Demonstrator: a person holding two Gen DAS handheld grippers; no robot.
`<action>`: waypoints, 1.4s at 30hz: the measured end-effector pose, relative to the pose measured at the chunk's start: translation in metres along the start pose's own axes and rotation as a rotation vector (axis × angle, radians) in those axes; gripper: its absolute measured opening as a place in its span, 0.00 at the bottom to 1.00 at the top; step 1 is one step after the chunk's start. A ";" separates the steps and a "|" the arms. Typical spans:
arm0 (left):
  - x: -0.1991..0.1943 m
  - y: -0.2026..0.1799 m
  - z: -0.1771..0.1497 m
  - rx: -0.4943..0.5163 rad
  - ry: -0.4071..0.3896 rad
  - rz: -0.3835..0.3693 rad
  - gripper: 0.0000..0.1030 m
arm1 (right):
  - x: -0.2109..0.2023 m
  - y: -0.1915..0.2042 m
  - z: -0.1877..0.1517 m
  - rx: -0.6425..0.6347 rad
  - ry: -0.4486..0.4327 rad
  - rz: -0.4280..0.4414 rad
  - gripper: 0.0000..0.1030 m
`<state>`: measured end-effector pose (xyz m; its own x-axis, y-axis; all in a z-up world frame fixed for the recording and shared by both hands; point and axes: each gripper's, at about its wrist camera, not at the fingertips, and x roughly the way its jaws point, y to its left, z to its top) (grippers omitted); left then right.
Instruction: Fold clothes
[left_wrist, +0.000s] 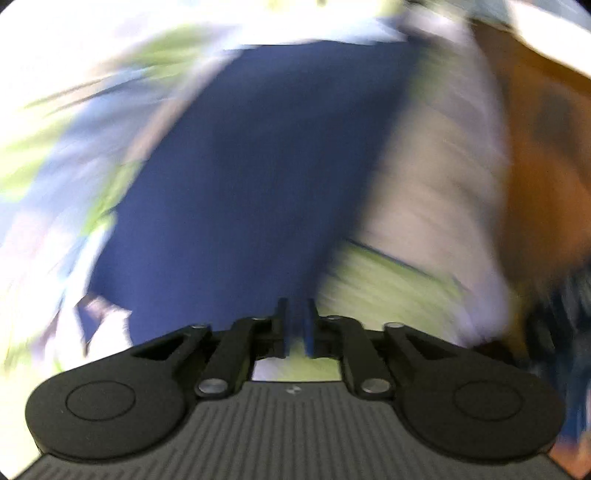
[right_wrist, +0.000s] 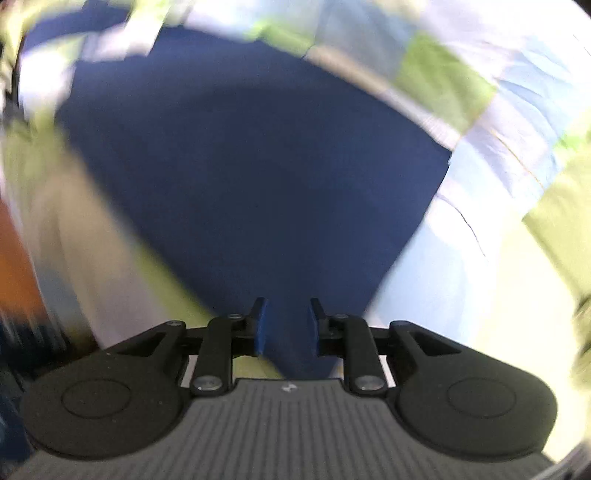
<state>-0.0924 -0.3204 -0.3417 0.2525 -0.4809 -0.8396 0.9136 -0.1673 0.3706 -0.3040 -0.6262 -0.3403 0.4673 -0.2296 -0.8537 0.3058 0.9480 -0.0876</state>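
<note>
Cloth is filling both of my views: a plain dark navy blue garment (left_wrist: 258, 177) of smooth fabric is lying spread over a patchwork bedcover of pale blue, white and lime green squares (right_wrist: 509, 122).

In the left wrist view my left gripper (left_wrist: 298, 325) is pointing steeply down at the garment's near edge. Its blue pads are standing close together with a thin slit between them. I am seeing something blue in that slit, but the blur is stopping me from telling whether it is a pinched fold or just the garment beyond.

In the right wrist view my right gripper (right_wrist: 286, 325) is standing wider, and a tapering navy point of the garment is running straight back between the pads, apparently held there.

The garment is stretching away ahead of both tools, widening from the tip at my right gripper toward the far side. I am judging that the coming fold is turning on this: both grippers are sitting on the near edge, so the cloth has to travel forward, away from me, with both hands level.
</note>
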 end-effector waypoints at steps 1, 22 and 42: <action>0.014 0.005 0.002 -0.051 0.026 0.007 0.20 | 0.007 0.001 -0.001 0.011 0.007 -0.004 0.18; 0.137 0.237 -0.074 0.289 -0.104 0.128 0.37 | 0.145 0.162 0.187 0.552 -0.122 0.198 0.32; 0.198 0.241 -0.098 0.657 -0.260 0.475 0.03 | 0.163 0.259 0.225 0.655 -0.092 0.195 0.42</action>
<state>0.2091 -0.3714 -0.4573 0.4074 -0.7955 -0.4485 0.3388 -0.3245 0.8832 0.0379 -0.4674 -0.3865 0.6241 -0.1136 -0.7730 0.6339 0.6521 0.4159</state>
